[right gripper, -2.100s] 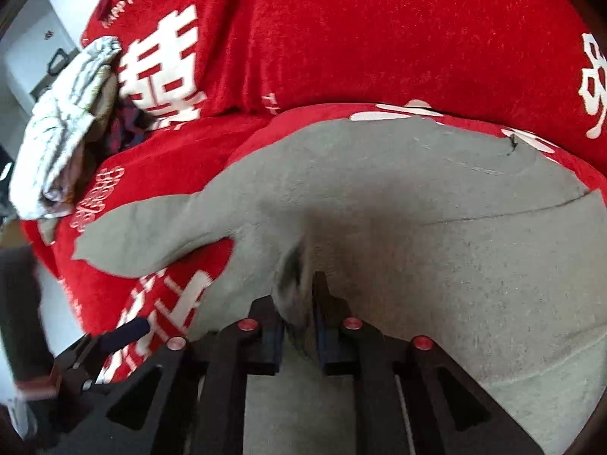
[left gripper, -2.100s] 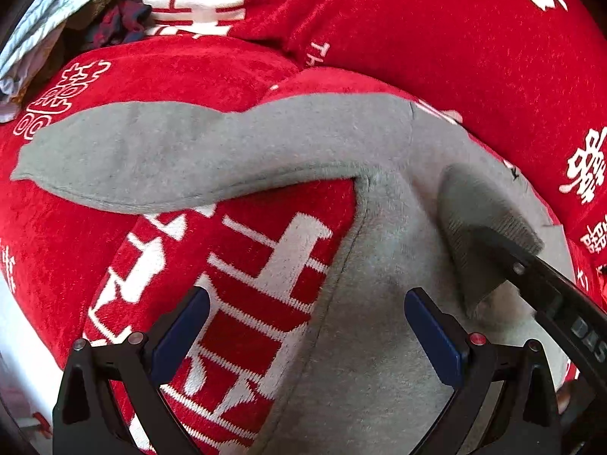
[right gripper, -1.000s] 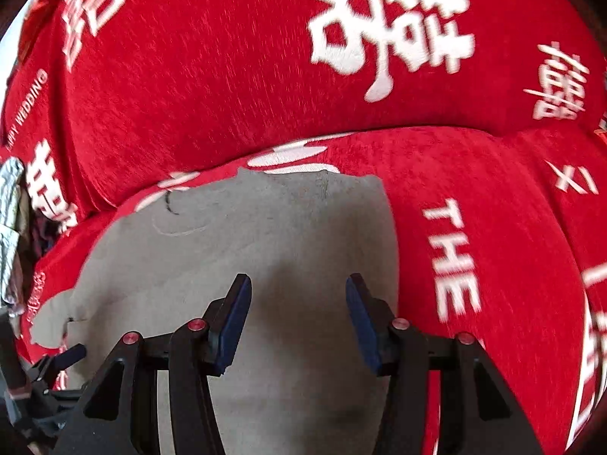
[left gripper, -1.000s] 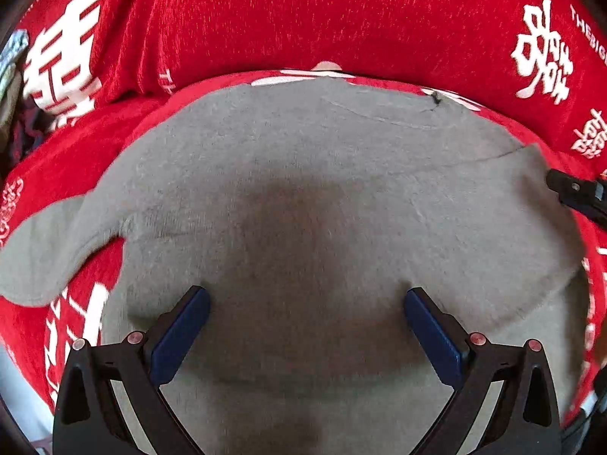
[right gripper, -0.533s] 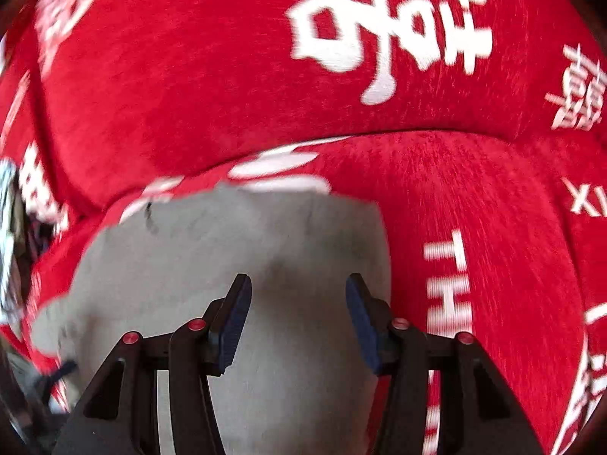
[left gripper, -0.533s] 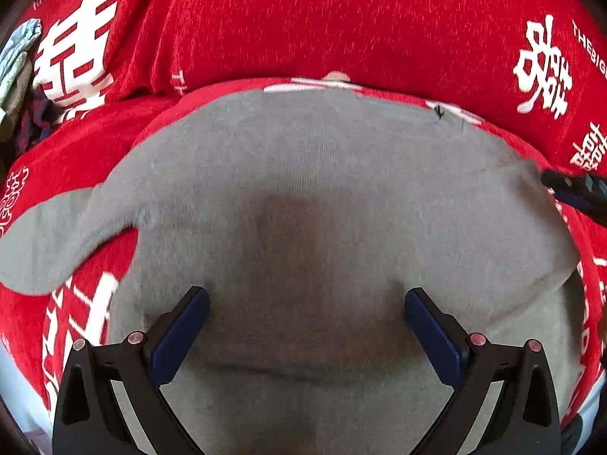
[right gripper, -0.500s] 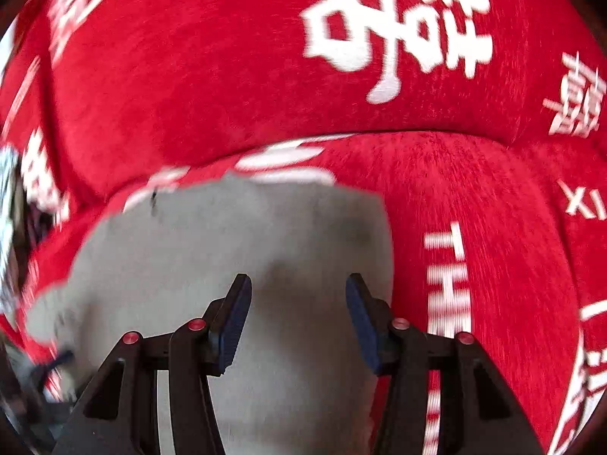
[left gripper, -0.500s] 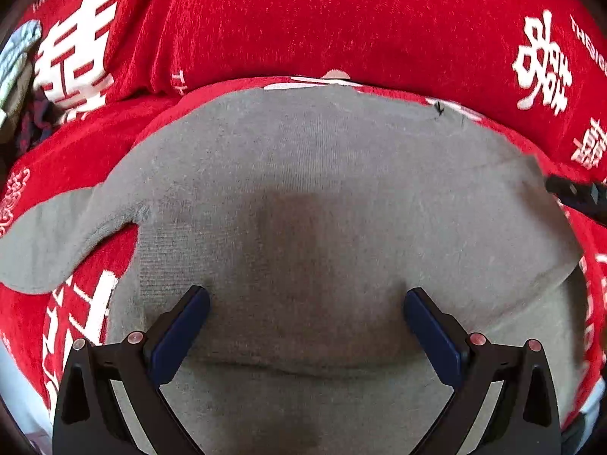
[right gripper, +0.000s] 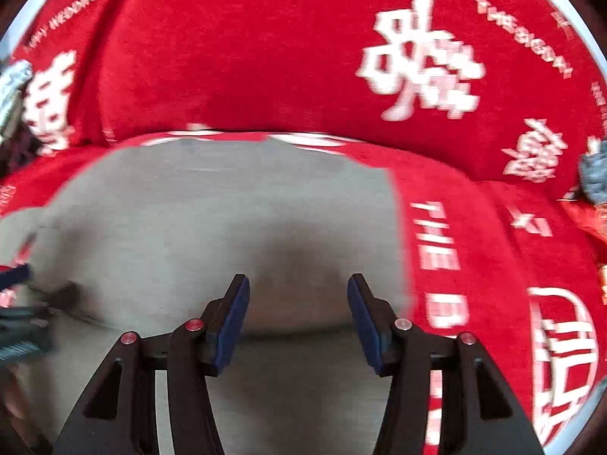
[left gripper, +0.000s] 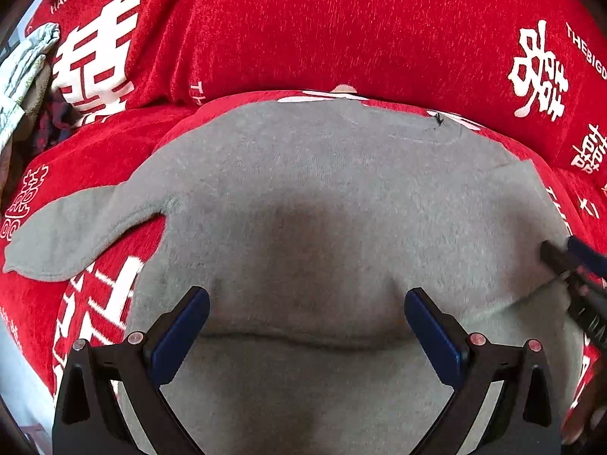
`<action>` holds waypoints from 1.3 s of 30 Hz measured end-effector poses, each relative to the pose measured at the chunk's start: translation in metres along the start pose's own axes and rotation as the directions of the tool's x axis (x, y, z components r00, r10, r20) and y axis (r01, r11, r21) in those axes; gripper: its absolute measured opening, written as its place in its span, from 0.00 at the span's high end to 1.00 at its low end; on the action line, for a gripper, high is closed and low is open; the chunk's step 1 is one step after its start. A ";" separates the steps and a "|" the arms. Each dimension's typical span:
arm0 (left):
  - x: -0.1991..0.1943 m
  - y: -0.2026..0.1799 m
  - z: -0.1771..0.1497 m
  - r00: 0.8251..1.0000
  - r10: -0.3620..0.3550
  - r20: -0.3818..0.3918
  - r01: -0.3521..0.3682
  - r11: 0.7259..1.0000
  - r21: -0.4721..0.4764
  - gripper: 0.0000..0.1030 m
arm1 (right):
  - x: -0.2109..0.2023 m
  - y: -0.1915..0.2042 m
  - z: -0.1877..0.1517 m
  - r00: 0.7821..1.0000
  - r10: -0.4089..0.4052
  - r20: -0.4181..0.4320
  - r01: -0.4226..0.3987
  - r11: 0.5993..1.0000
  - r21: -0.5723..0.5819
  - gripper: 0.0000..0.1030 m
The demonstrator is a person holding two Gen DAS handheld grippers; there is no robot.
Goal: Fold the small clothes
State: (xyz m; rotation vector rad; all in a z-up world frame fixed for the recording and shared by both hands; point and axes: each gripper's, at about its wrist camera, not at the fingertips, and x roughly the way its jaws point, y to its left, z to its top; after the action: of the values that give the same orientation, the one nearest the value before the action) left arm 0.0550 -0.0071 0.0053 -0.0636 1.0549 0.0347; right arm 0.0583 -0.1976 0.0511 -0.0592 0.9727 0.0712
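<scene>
A grey sweater [left gripper: 322, 189] lies flat on the red sofa cover [left gripper: 341, 30]. Its left sleeve [left gripper: 76, 227] stretches out to the left, and a folded edge runs across its lower part. My left gripper [left gripper: 306, 295] hovers open and wide above the sweater's middle, holding nothing. My right gripper [right gripper: 297, 280] is over the right part of the sweater [right gripper: 227, 208], near its right edge. Its jaws are opening, with only flat cloth below them and nothing pinched. In the left wrist view the right gripper [left gripper: 569, 261] shows at the sweater's right edge.
The sofa backrest [right gripper: 265, 57], red with white characters, rises right behind the sweater. A heap of other clothes [left gripper: 22, 76] lies at the far left of the seat. A grey-blue bundle [right gripper: 593, 170] shows at the right edge.
The right gripper has let go of the cloth it pinched two seconds ago and has slid nearer along the sweater's right edge, rolling. The left view shows more of the left sleeve.
</scene>
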 end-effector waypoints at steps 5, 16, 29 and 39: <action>0.013 0.009 -0.005 1.000 0.013 -0.017 -0.013 1.000 0.011 0.00 | 0.024 0.023 -0.003 0.997 0.031 -0.065 -0.032 0.999 -0.020 0.43; -0.017 0.195 -0.026 0.982 0.190 0.000 -0.173 0.896 -0.408 0.00 | -0.011 0.030 -0.009 0.998 -0.057 -0.002 0.056 0.997 -0.059 0.41; 0.034 0.403 -0.001 0.907 0.323 -0.271 -0.396 0.426 -0.814 0.00 | -0.004 0.118 -0.011 0.999 0.010 -0.032 -0.017 0.975 -0.223 0.41; 0.024 0.422 0.015 0.962 0.259 -0.085 -0.219 0.548 -0.807 0.84 | 0.005 0.133 0.010 0.998 0.018 -0.054 -0.029 0.974 -0.226 0.41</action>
State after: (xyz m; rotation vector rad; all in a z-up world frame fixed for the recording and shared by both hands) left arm 0.0543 0.4151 -0.0232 -0.7666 0.9163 0.7893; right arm 0.0576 -0.0642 0.0506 -0.2610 1.0138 0.2035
